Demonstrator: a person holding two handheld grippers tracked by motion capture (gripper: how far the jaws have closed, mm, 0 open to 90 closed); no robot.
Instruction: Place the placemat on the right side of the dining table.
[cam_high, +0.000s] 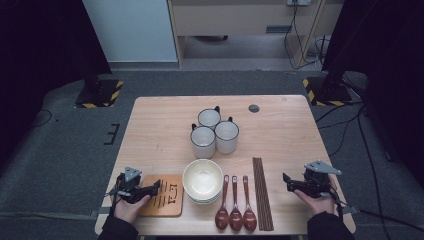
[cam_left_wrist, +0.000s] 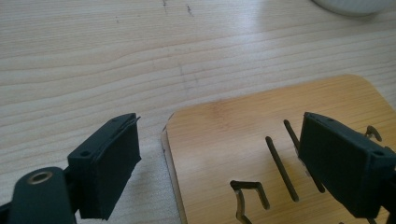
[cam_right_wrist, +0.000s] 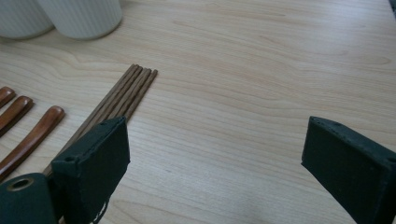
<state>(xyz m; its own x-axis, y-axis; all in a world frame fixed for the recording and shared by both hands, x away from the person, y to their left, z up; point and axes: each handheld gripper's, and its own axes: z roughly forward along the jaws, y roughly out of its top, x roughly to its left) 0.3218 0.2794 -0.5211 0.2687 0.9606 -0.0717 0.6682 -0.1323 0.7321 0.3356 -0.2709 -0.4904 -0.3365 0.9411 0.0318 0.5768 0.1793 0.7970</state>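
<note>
Two claws sit low at the near edge of the wooden bench (cam_high: 280, 125), one in each of the person's hands. The left claw (cam_high: 154, 186) hangs over the wooden trivet (cam_high: 167, 197), a rounded square board with slots cut through it, which lies flat at the near left of the bench, just beside the stacked cream bowls (cam_high: 202, 180). In the left gripper view this claw (cam_left_wrist: 219, 163) stands wide, with nothing pressed between its pads. The trivet's (cam_left_wrist: 280, 140) left edge and rounded far corner fall inside the gap: one jaw is over bare bench to the left of the board, the other over the slotted face. Whether the pads touch the wood cannot be told.

The right claw (cam_high: 288, 182) is held at the near right, well apart from the trivet, and points left toward the bundle of dark chopsticks (cam_high: 262, 192). In the right gripper view it (cam_right_wrist: 219, 168) is also spread wide and holds nothing, with only bare bench between the jaws. The chopsticks (cam_right_wrist: 126, 93) run away past its left jaw, and the handles of the three brown wooden spoons (cam_right_wrist: 32, 135) lie beyond them.

Three white mugs (cam_high: 215, 132) with dark rims stand clustered at the middle of the bench, behind the bowls. The spoons (cam_high: 235, 205) lie side by side between bowls and chopsticks, their bowls toward the person.
</note>
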